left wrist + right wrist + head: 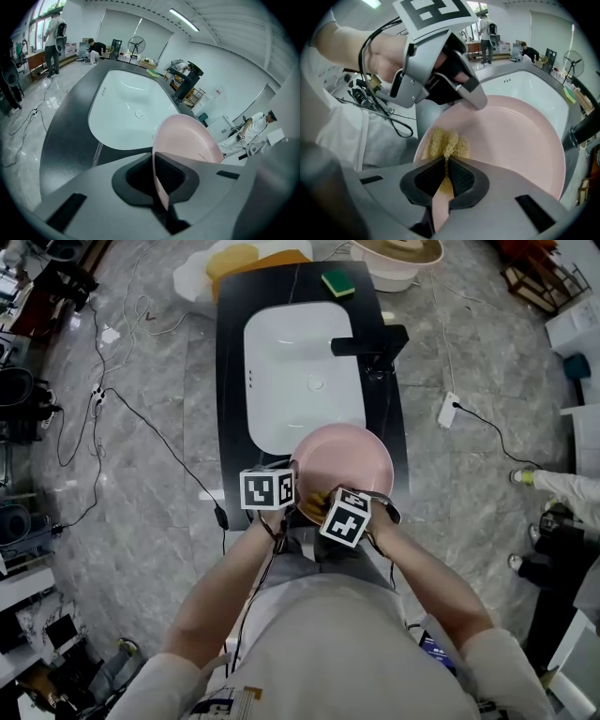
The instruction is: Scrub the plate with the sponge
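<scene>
A pink plate [349, 465] is held tilted over the near end of the black counter [231, 381]. My left gripper [157, 183] is shut on the plate's near left rim [187, 138]. In the right gripper view the left gripper [464, 91] clamps the plate's edge from above. My right gripper [447, 171] is shut on a yellow sponge [445, 143], which presses against the near inner face of the plate [515, 140]. In the head view the sponge [314, 505] shows between the two marker cubes.
A white basin [300, 371] is sunk in the counter, with a black faucet [370, 343] on its right side. A green and yellow sponge [337, 282] lies at the counter's far end. Cables and a power strip [447, 409] lie on the floor. A person [562, 488] sits at right.
</scene>
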### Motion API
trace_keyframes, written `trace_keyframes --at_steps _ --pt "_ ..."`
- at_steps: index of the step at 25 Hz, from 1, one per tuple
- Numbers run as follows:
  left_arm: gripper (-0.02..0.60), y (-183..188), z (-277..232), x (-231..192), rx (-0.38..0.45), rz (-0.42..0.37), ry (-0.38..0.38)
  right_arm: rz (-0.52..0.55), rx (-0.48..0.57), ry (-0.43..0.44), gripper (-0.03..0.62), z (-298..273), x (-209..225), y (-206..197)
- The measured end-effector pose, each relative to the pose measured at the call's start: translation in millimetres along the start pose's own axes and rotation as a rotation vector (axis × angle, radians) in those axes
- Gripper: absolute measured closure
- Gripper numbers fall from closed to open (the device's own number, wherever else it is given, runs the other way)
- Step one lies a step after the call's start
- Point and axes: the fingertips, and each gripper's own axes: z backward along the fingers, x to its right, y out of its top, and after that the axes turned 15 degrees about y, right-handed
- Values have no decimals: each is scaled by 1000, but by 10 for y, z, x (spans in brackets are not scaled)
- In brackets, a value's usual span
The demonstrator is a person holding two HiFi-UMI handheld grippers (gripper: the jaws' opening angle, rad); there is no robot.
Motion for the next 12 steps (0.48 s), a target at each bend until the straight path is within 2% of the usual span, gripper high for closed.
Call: trace_keyframes --at_steps 6,12 --pt "554 -67 23 -17 -19 -18 -16 34 0 -39 548 53 277 219" --pt "552 -78 25 -42 -24 -35 -25 16 1 -179 548 358 906 366"
